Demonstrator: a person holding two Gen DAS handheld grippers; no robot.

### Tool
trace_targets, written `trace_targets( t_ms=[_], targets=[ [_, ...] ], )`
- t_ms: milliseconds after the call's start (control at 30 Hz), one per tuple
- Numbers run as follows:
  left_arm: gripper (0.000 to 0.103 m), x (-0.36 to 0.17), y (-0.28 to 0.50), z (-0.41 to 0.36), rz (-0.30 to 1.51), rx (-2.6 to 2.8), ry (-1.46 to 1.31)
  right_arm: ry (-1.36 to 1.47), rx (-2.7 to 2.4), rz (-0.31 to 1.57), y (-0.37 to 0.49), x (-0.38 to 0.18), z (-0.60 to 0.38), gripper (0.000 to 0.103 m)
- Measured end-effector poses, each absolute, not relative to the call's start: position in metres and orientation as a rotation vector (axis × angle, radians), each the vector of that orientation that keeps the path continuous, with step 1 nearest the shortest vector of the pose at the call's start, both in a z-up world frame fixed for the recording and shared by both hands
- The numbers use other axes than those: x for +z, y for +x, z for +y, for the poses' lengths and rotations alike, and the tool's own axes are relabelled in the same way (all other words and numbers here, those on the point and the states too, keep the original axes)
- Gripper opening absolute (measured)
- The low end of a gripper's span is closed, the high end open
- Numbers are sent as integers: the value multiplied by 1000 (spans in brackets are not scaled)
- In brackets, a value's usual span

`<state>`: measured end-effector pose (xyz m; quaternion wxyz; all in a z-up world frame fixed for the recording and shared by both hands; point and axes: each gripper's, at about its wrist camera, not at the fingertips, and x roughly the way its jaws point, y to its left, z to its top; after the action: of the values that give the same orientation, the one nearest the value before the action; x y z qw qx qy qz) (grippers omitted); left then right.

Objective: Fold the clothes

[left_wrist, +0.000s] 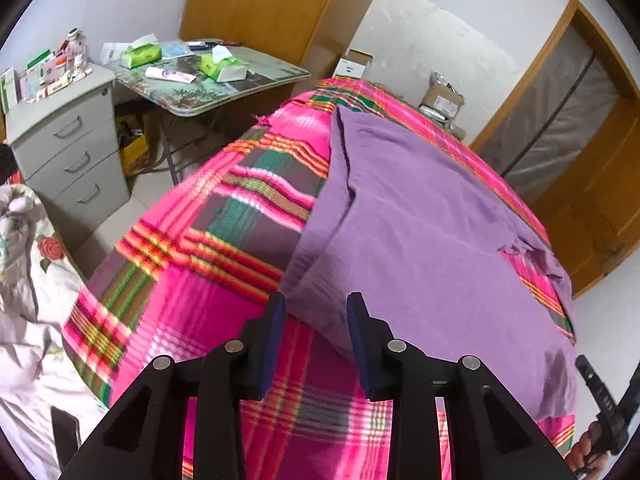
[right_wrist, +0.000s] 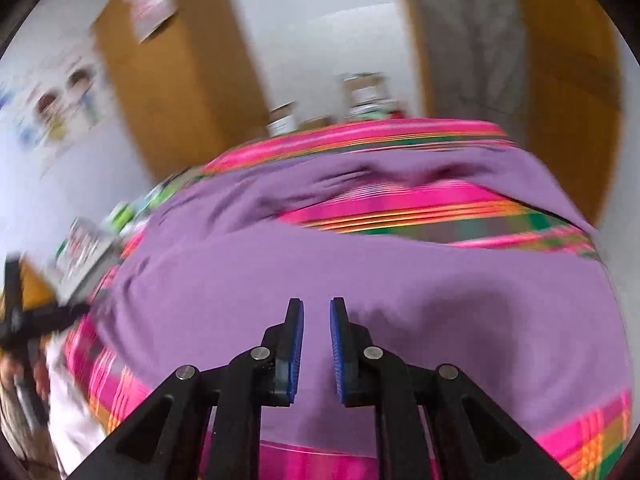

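Purple cotton garment [left_wrist: 432, 232] lying spread flat on a bright pink plaid bedcover with green and orange stripes [left_wrist: 208, 248], covering the right half of it in the left wrist view. Left black two-finger gripper with blue pads [left_wrist: 316, 300] held spread apart, nothing between its fingers, hovering at the near left corner of the garment, just at the hem edge; contact with the cloth not possible to tell. Right black two-finger gripper with blue pads [right_wrist: 316, 304] also apart, with only a narrow gap, nothing pinched, poised over the near part of the purple garment [right_wrist: 360, 272]. Farther in the right wrist view, a strip of the plaid bedcover [right_wrist: 440, 216] visible between two purple parts of the garment. Right wrist view strongly blurred. Beyond the bed in the left wrist view: a grey three-drawer cabinet [left_wrist: 72, 148] loaded with small boxes, beside it a folding table with a printed top [left_wrist: 256, 80] carrying two green tissue packs [left_wrist: 222, 66]. A white floral quilt [left_wrist: 28, 280] bunched at the left edge. Wooden door [left_wrist: 568, 128] on the right wall.
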<state>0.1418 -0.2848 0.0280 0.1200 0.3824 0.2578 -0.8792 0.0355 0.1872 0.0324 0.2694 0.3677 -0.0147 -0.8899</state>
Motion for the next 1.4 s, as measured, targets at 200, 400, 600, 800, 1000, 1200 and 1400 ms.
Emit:
trace_targets(
  t_ms=[200,400,600,800,1000,1200,1400],
  targets=[
    [33,41,120,-300,706,-2658,1113,991,-2173,136,50,20,119,19],
    [40,37,82,-314,773,-2710,1241,987,-2024,206,64,9,70,25],
    [42,27,49,-316,779,-2729,1356,987,-1899,261,76,1,21,28],
    [42,15,40,-318,852,-2708,1448,1008,-1845,291,80,-7,-7,30],
    [42,7,41,-315,907,-2724,1543,997,-1819,333,83,-13,-26,32],
    [18,2,38,-316,958,-2737,1555,990,-1809,363,86,-19,-44,32],
    [5,3,43,-322,988,-2742,1518,972,-1860,402,87,-23,-55,9]
  ],
)
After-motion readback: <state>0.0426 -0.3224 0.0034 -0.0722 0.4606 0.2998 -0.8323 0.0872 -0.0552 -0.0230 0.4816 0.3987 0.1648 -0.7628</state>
